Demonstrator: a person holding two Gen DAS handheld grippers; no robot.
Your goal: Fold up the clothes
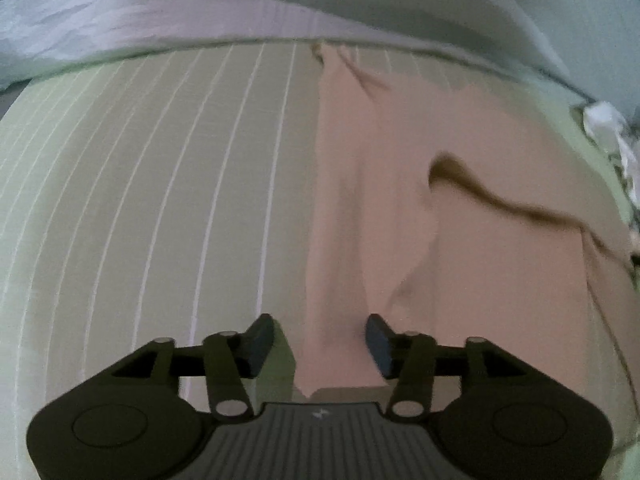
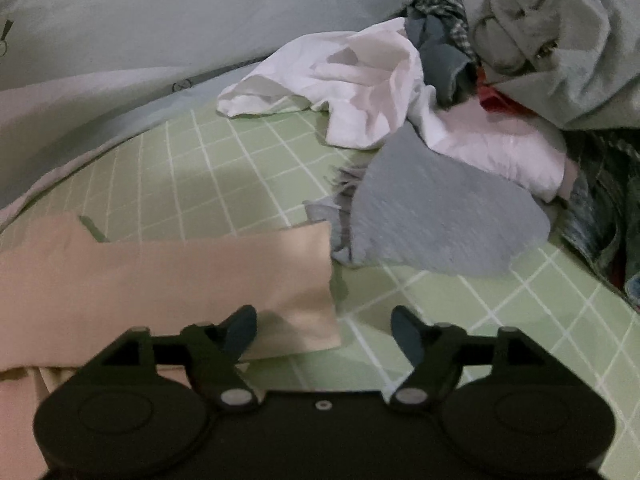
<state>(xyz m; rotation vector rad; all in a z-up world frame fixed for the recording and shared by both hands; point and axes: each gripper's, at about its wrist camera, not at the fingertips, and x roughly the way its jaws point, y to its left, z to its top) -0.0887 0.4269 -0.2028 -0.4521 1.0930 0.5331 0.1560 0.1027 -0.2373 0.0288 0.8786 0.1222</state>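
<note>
The pink garment [image 1: 460,208] lies spread flat on the green sheet [image 1: 140,200], which bears thin white lines in a grid. In the left wrist view its long straight edge runs up the middle of the frame, with a dark curved opening, perhaps a neckline, off to the garment's far right side. The left gripper [image 1: 320,340] hovers right over that straight edge, its jaws released and apart; a strip of the pink cloth shows between them, but the pads do not press on it. In the right wrist view a folded band of the same garment [image 2: 168,276] ends in a square corner, and the right gripper [image 2: 324,332] stands just beside that corner, jaws spread wide, one finger over the cloth and the other over bare sheet, gripping nothing. Beyond the garment's corner sits a grey cloth [image 2: 444,216], then a heap with a white cloth [image 2: 360,76] and darker pieces. A pale quilt [image 2: 120,32] lies along the garment's far side.
</note>
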